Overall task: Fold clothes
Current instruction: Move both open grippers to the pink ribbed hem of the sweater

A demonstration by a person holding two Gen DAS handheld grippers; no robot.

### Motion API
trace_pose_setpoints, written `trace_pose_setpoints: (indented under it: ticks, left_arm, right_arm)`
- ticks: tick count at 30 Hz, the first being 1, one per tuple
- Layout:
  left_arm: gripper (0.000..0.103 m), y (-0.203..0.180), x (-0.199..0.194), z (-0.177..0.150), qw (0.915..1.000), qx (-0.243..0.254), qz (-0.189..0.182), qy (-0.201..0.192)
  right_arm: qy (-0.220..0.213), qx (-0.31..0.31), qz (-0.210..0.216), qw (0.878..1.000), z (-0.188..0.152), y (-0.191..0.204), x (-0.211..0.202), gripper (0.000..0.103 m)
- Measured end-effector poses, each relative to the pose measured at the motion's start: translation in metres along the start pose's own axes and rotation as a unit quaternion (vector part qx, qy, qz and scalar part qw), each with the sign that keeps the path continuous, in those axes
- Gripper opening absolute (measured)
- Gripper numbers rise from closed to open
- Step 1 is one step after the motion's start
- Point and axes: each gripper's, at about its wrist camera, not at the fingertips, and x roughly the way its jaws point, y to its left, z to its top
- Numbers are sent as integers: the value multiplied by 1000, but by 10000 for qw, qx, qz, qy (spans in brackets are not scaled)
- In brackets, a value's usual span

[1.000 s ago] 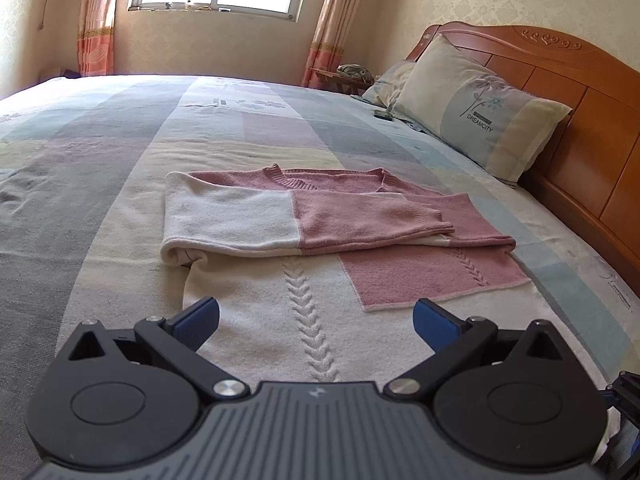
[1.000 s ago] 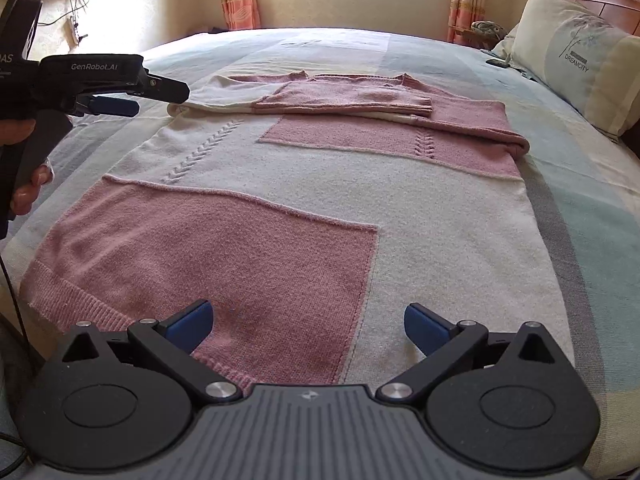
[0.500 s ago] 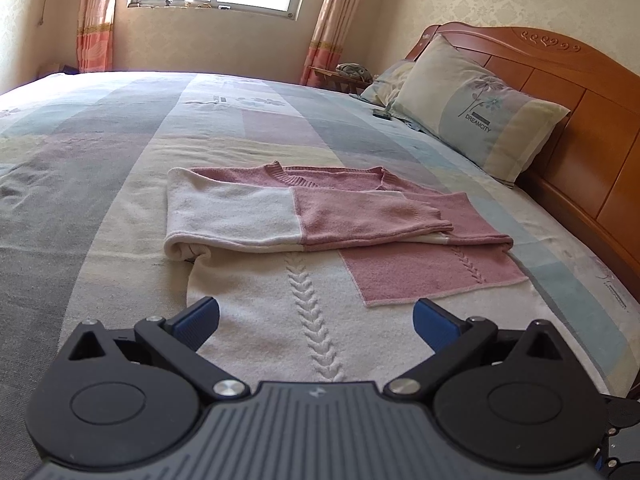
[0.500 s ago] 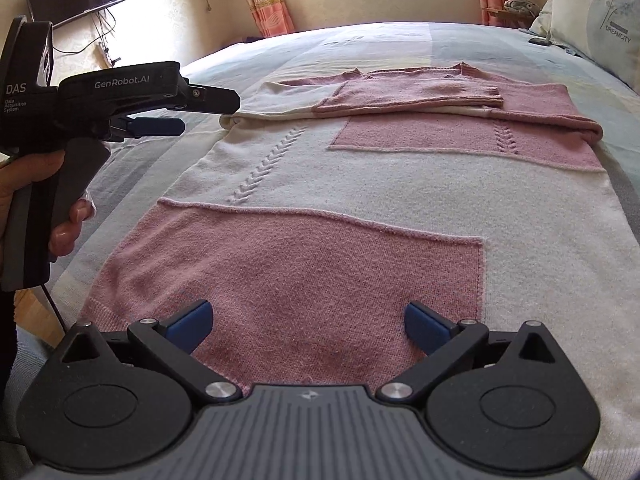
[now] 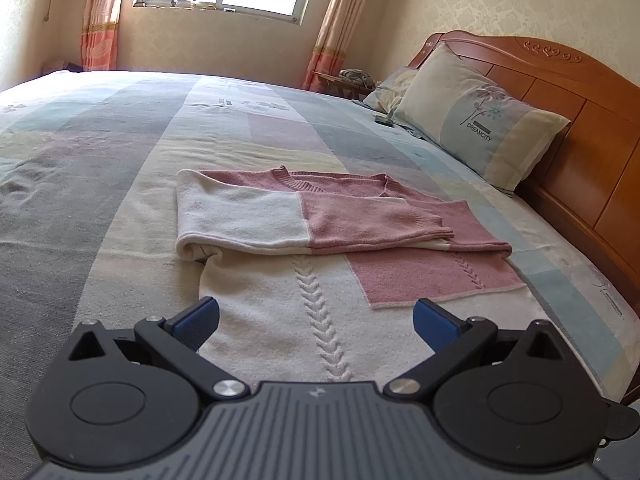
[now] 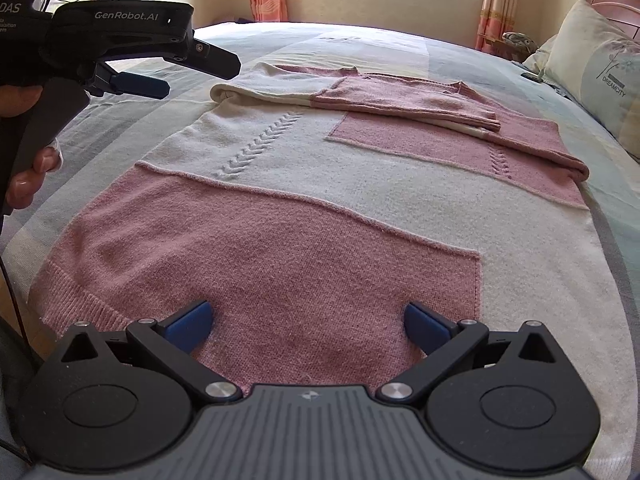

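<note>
Pink-and-cream knitted sweater [image 6: 320, 184] lies flat on the pastel patchwork bedspread [image 5: 100, 152], both sleeves folded across the chest near the collar, hem end nearest me. My right gripper [image 6: 307, 320] hangs just over the pink hem panel, fingers spread wide, gripping nothing. My left gripper [image 5: 316, 322] sits over the cream body section by the sweater's left edge, also spread wide and empty, floral pillow [image 5: 480, 120] against the wooden headboard [image 5: 580, 80] beyond.
</note>
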Motion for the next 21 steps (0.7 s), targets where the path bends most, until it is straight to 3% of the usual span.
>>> trace_pose_setpoints:
  ticks: [9,15,21]
  left_arm:
    - [102,0,-1,0,10000,77,51,26]
    - [102,0,-5,-1,9998,191,54,70]
    - [102,-3,-4,-5,9932,709,-577,716]
  right_arm:
    - [-242,-818,142,9963,21,45,1,103]
    - [100,-434,342,9984,11,34,5,103]
    - [-60,-386,432,9983,22,36,-3,103]
